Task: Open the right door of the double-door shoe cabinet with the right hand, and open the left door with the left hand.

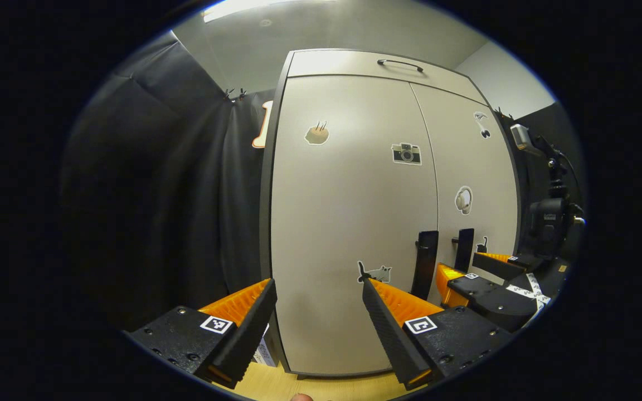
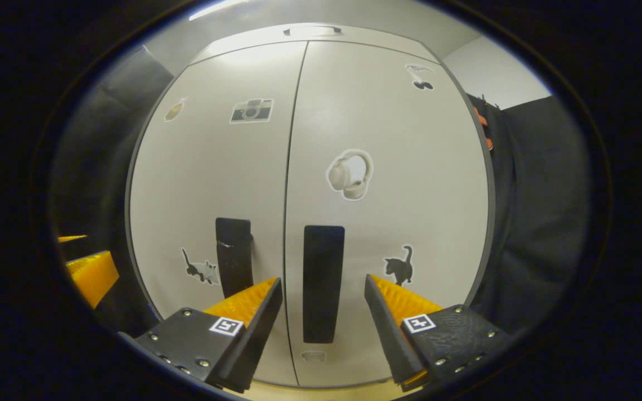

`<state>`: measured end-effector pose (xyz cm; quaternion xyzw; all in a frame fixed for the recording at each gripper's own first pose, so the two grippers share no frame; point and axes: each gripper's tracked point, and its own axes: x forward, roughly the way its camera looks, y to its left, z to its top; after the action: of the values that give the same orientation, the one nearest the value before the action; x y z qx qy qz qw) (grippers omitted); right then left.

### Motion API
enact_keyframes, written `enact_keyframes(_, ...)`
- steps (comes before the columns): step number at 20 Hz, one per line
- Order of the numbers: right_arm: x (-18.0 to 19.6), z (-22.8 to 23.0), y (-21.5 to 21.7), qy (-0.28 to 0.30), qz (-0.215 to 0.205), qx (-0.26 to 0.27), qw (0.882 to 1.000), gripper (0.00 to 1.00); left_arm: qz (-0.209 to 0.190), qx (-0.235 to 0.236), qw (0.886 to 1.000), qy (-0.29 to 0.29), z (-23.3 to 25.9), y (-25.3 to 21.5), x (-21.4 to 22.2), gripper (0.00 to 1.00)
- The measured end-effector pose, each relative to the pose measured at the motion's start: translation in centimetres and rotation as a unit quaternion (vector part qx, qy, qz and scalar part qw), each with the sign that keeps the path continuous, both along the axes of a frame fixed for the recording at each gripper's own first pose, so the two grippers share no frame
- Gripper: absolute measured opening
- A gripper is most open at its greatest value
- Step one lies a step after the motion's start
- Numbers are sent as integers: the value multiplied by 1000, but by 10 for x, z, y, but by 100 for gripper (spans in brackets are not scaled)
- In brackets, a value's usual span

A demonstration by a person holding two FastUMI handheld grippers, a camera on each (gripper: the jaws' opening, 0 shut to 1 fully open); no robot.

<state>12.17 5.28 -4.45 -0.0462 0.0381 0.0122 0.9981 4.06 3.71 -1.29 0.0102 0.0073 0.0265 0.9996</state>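
Booth: black cloth walls flank a pale double-door shoe cabinet (image 2: pixel 310 167) standing on a light wood floor (image 1: pixel 310 387); both doors look closed.
Right door handle (image 2: pixel 322 281): dark vertical bar just right of the cabinet's centre seam, low on the right door (image 2: pixel 388 184).
Left door handle (image 2: pixel 233 256): matching bar just left of the seam, on the left door (image 1: pixel 349 223).
Right gripper (image 2: pixel 324 292): released, jaws spread, its handle framed between the fingers but apparently not yet touched.
Left gripper (image 1: pixel 318 295): released too, facing bare door panel, left of its handle.
Risk: closing off-centre may slip the bar; the left gripper's offset could mean it misses its handle.
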Motion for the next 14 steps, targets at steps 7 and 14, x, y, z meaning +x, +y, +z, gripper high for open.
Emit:
enact_keyframes(7,11,-5,0,10,-2,13,1000,69,5,0,1000,-1,-1,4,6,96)
enact_keyframes(14,11,-6,1,12,-7,25,1000,43,7,-5,1000,4,-5,4,6,96)
